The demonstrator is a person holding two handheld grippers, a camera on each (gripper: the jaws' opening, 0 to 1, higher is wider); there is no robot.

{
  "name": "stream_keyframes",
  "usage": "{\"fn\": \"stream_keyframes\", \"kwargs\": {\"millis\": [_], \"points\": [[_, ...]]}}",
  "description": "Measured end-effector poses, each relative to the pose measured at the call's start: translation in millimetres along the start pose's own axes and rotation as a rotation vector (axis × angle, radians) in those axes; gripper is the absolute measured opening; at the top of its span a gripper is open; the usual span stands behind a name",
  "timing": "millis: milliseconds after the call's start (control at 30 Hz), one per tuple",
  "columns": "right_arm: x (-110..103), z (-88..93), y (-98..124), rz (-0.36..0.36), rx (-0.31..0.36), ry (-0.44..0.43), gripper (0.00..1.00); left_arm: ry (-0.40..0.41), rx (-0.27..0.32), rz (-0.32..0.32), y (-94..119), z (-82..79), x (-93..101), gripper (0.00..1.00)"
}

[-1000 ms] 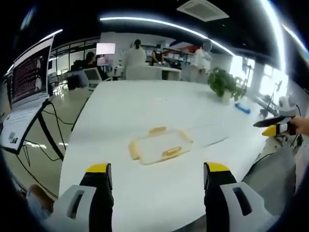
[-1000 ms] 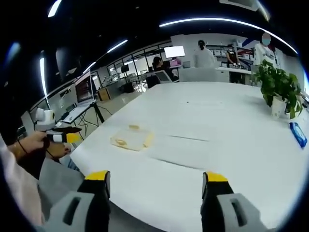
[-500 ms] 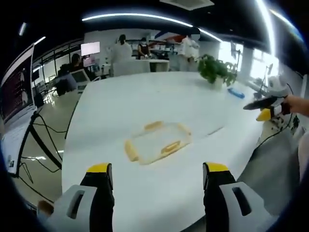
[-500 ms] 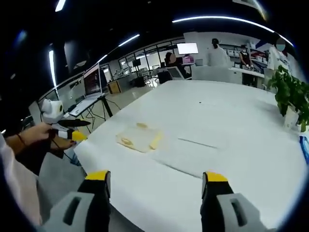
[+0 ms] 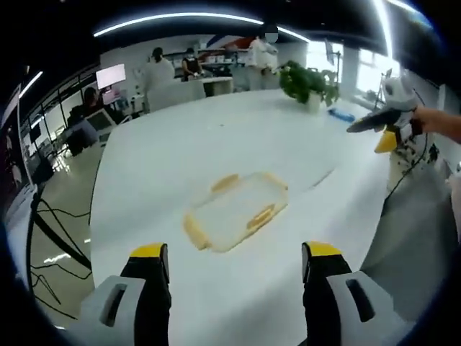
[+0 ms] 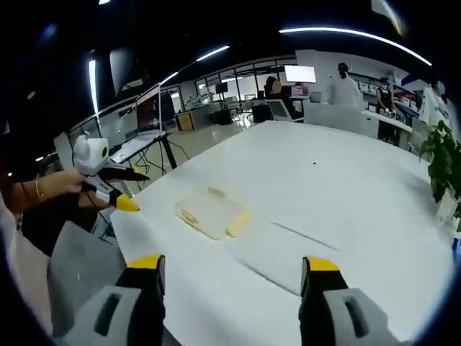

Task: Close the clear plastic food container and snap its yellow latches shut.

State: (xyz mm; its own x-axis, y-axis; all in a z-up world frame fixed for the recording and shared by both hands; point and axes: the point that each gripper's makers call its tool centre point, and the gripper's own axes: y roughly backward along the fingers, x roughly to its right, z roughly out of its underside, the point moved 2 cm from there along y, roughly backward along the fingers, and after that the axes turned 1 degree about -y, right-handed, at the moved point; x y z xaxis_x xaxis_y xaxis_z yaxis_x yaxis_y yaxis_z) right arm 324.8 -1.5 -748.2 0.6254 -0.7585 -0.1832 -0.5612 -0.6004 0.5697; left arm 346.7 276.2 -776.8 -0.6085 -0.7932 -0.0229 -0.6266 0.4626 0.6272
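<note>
Fingertips capped in yellow stand spread apart on my left gripper [image 5: 235, 252], with nothing between them, and my right gripper [image 6: 233, 263] has its 2 yellow-tipped jaws spread just as wide and bare.

Ahead of the left gripper I see the clear rectangular plastic food container [image 5: 235, 211] lying flat on the long white table [image 5: 216, 144], near the table's near edge and closer to its left edge than its right. I count 3 yellow latches [image 5: 261, 215] along the container's sides from here: 1 on the near long side, 1 on the far long side, 1 at the left end. I cannot tell whether they are snapped down.

In the right gripper view the same container [image 6: 213, 214] sits near the table's left edge [image 6: 144, 238], well ahead of my jaws. My left gripper [image 6: 108, 184] enters that view from the left, held in a hand [image 6: 54, 189] off the table's edge, apart from the container.

In the left gripper view my right gripper [image 5: 385, 126] shows at the right, held above the table's right edge, well apart from the container.

A potted green plant [image 5: 308, 83] stands toward the far right corner, with a small blue object [image 5: 340, 114] beside it. People stand at benches beyond the far end.
</note>
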Motion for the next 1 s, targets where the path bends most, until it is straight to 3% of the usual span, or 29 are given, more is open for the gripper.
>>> {"fn": "stream_keyframes", "kwargs": {"millis": [167,400,500,567,667,767,1000], "points": [[1,-11.8,-20,-0.036,-0.006,0.031,0.77,-0.038,-0.029,0.017,-15,-3.2,-3.9,0.74],[-4,-13.6,-50,-0.100,-0.100,0.117,0.76,-0.109,-0.057,0.054,-34,-10.7,-12.2,0.72],[-4,-18.3,-63,-0.128,-0.122,0.149,0.76,-0.068,-0.027,0.077,-41,-19.3,-17.9,0.71],[-4,-22.0,-70,-0.137,-0.123,0.168,0.76,-0.084,-0.032,0.087,-46,-22.3,-21.4,0.71],[-6,-25.2,-82,-0.169,-0.143,0.221,0.75,-0.082,-0.036,0.152,-52,-27.1,-19.4,0.72],[-7,-26.2,-93,-0.208,-0.181,0.294,0.76,-0.143,-0.086,0.227,-58,-24.4,-14.8,0.74],[-15,-31.2,-119,-0.297,-0.253,0.420,0.76,-0.312,-0.233,0.248,-73,1.6,-23.0,0.74]]}}
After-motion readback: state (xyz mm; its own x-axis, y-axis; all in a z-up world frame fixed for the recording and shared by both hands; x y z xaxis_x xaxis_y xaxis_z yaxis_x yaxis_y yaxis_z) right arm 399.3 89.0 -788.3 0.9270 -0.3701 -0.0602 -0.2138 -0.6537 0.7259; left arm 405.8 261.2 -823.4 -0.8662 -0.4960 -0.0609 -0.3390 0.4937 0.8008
